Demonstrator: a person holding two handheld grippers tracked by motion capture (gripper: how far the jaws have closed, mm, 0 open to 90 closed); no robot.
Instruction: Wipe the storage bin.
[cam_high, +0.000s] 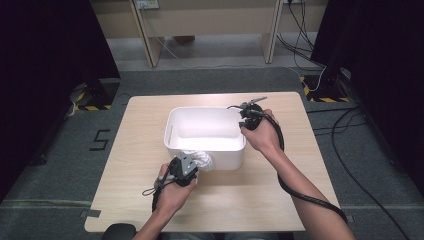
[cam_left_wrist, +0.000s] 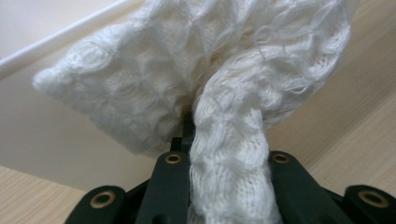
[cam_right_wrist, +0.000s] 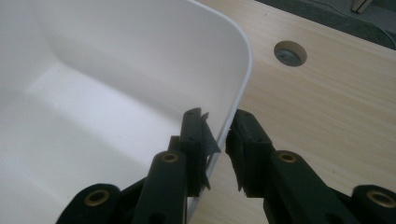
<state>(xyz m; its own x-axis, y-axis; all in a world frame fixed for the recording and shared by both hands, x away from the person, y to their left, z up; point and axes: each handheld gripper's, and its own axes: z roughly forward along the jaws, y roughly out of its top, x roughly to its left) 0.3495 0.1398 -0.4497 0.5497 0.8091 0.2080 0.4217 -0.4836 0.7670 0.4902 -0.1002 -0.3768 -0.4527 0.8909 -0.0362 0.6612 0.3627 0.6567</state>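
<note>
Two forearms reaching in, left hand-held gripper (cam_high: 192, 167) pinching knit cloth (cam_high: 202, 160), right hand-held gripper (cam_high: 245, 124) clamping bin (cam_high: 175, 125) rim

A white knitted cloth (cam_left_wrist: 196, 84), soft and bunched, hangs pinched at the near outer wall of a white rectangular plastic bin (cam_high: 172, 131). The bin stands upright and open-topped near the middle of the light wooden desk (cam_high: 125, 165).

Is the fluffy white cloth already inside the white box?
No, the white knitted cloth is outside the white box, against its near wall above the table, clamped in the left gripper.
</note>
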